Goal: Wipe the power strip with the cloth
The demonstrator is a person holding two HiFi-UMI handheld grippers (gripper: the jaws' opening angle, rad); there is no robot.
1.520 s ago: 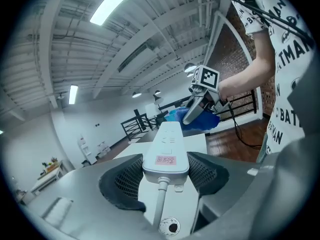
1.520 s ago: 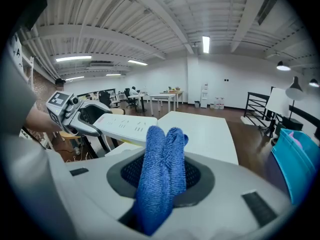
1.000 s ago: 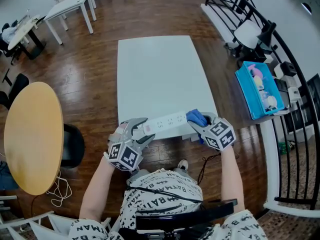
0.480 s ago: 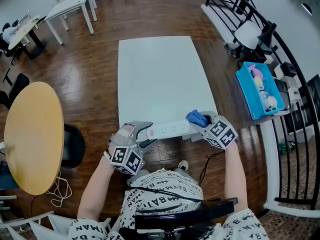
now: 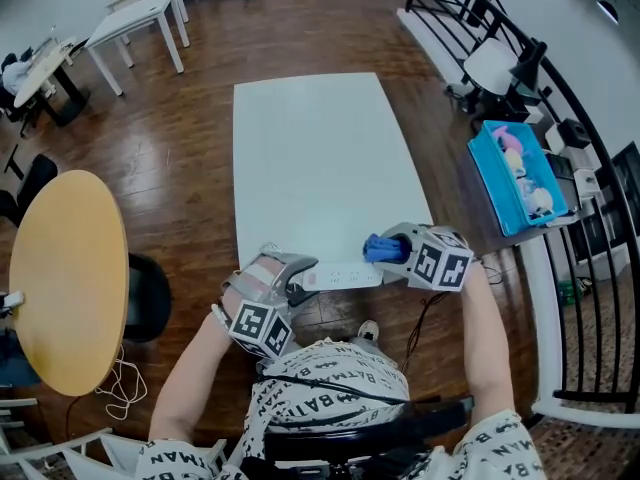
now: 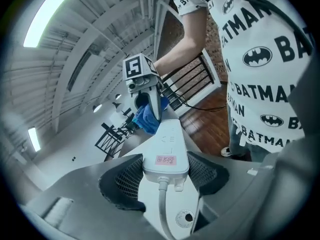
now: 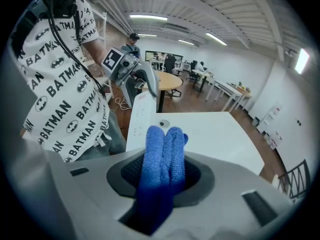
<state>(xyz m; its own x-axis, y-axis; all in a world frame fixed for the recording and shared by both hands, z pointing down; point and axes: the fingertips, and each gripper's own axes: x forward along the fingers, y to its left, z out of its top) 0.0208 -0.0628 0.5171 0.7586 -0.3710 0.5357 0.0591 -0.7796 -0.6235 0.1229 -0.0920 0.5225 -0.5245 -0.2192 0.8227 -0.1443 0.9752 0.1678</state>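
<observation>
A white power strip [image 5: 340, 274] lies across the near edge of the white table [image 5: 320, 158]. My left gripper [image 5: 298, 276] is shut on its cord end; in the left gripper view the pads press both sides of the power strip [image 6: 165, 151], just behind its pink label. My right gripper [image 5: 385, 250] is shut on a folded blue cloth [image 5: 378, 248], which sits at the strip's right end. In the right gripper view the blue cloth [image 7: 162, 156] stands between the jaws, with the power strip [image 7: 139, 116] and the left gripper [image 7: 134, 76] beyond it.
A blue bin [image 5: 515, 178] with several small items stands on the right by a black railing [image 5: 590, 268]. A round wooden table [image 5: 65, 278] and a black chair [image 5: 148, 293] are on the left. More white tables [image 5: 140, 13] stand at the back left.
The power strip has come down from a slant over the table to lie level at the near edge. Both grippers moved with it, and the cloth stays at its right end.
</observation>
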